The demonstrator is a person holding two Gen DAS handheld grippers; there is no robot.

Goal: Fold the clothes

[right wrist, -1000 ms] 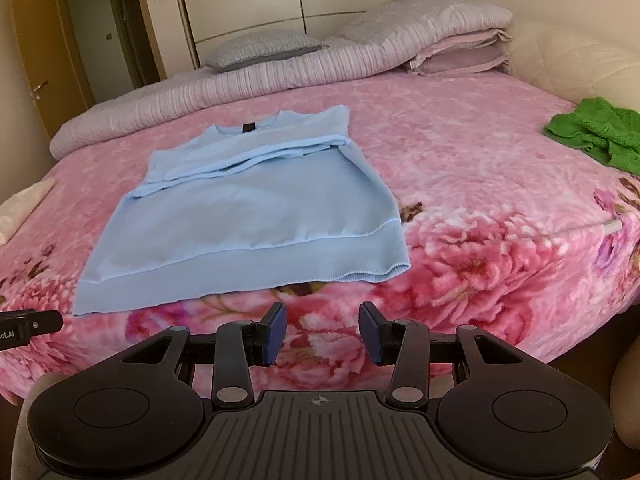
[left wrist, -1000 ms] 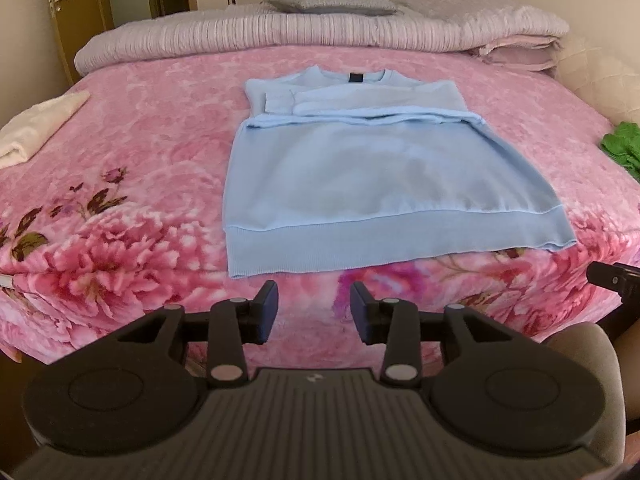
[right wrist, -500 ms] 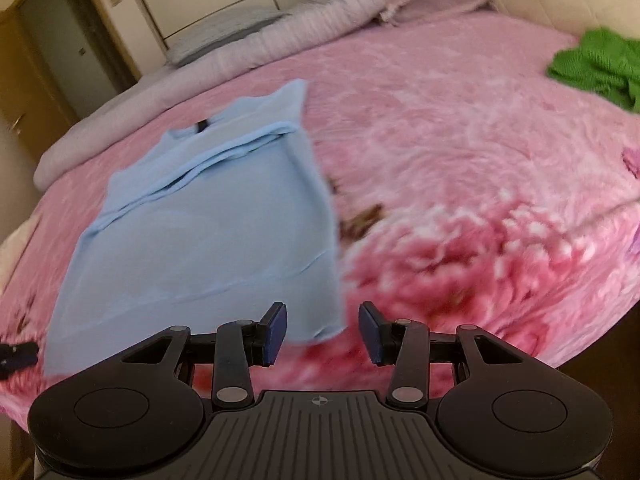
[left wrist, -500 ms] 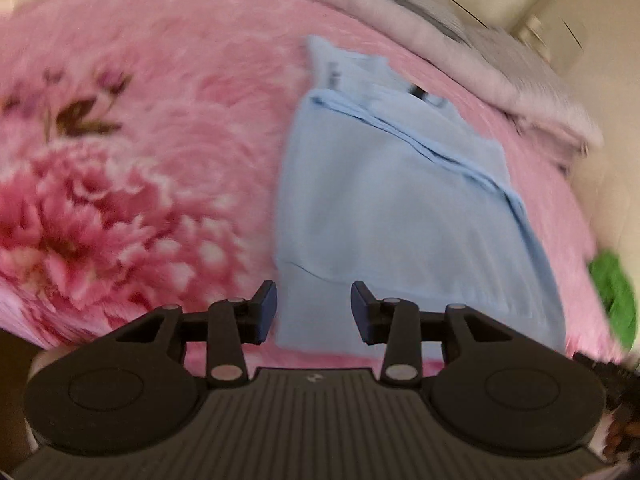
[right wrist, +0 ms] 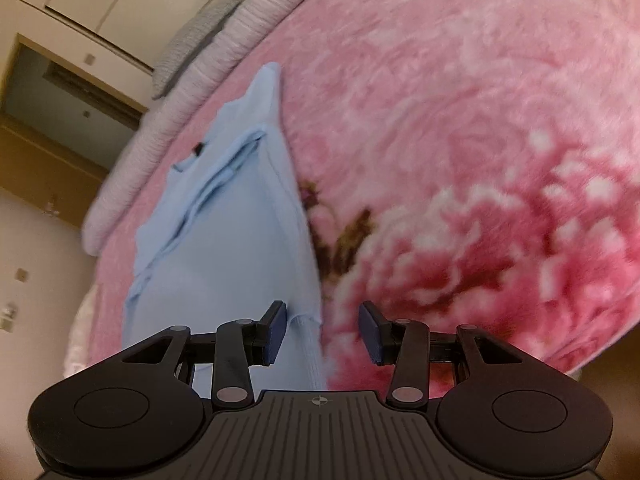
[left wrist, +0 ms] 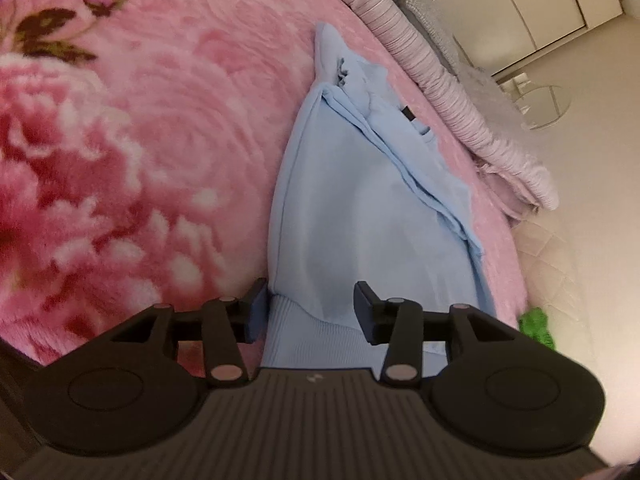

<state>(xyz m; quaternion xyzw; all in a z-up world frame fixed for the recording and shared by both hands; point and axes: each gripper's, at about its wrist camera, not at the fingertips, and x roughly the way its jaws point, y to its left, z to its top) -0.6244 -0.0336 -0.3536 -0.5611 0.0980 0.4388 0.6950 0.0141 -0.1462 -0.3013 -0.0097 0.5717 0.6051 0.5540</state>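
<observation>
So the light blue sweatshirt (left wrist: pixel 360 216) is laid flat on the pink floral blanket (left wrist: pixel 120 160), and its sleeves look to be tucked across the chest already, since a band of doubled-up fabric can be seen up near the collar in both wrist views. The long axis runs straight away from the tools: ribbed hem at the near edge of the bed, neckline at the far end toward the striped grey bedding (left wrist: pixel 440 92). That's basically the whole story for whatever gets done next, because each tool is parked at its own hem corner. The left gripper (left wrist: pixel 311 310) is spread wide with the garment's left hem corner sitting between its fingers, the side seam just inside the left-hand pad. The right gripper (right wrist: pixel 323 332) is also spread wide, with the right hem corner and side edge caught in the gap closer to the left-hand pad, blanket showing under the other. Nothing is pinched by either one. Neither hand is nearer than the other; they're matched, one per corner. Judging from that layout, a hem-to-collar fold along the long axis is what's being set up, but that's a guess. A green garment (left wrist: pixel 538 326) is spotted off to the far right, well apart.
</observation>
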